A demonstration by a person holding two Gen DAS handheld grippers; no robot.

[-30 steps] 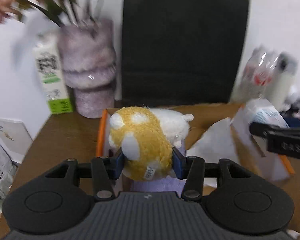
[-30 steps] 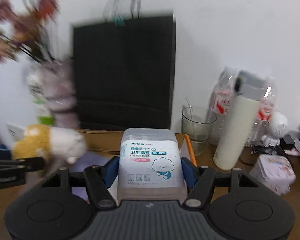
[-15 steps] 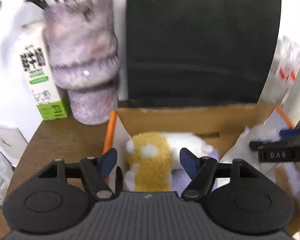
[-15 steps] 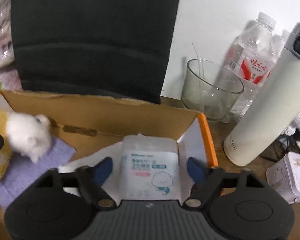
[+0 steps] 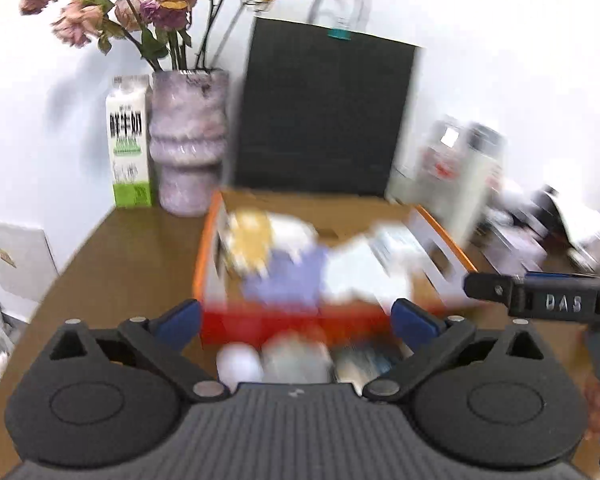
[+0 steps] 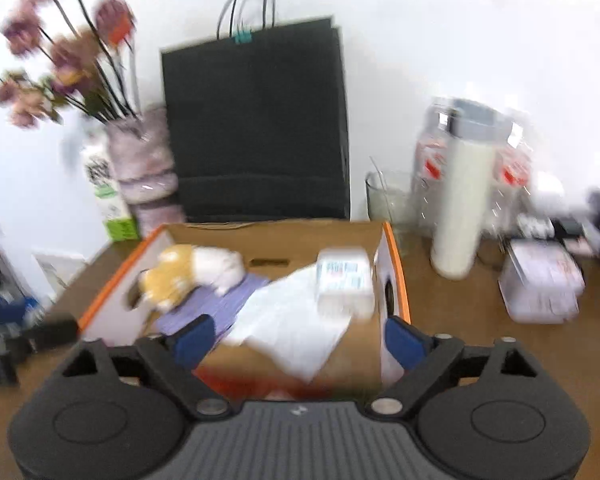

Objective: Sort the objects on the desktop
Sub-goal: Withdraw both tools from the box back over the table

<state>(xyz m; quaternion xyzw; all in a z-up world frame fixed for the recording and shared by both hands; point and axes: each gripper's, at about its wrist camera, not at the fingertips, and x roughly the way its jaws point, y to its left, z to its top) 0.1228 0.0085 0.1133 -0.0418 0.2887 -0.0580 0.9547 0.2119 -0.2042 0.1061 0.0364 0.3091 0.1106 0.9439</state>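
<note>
An open cardboard box with orange edges (image 6: 392,256) sits on the wooden desk; it also shows in the left wrist view (image 5: 208,240). Inside it lie a yellow and white plush toy (image 6: 188,270) at the left on a purple cloth (image 6: 220,304), a white paper sheet (image 6: 296,320), and a cotton bud box (image 6: 344,280) at the right. The plush (image 5: 256,240) is blurred in the left wrist view. My left gripper (image 5: 296,320) is open and empty in front of the box. My right gripper (image 6: 296,338) is open and empty, also in front of the box.
A black paper bag (image 6: 256,120) stands behind the box. A vase of dried roses (image 5: 188,152) and a milk carton (image 5: 129,140) stand at the back left. A glass (image 6: 388,200), a white flask (image 6: 460,208), water bottles and a small tin (image 6: 540,284) are at the right.
Both grippers let go of the plush toy and the cotton bud box into the cardboard box, then pulled back and up away from it. Both views are blurred by motion.
</note>
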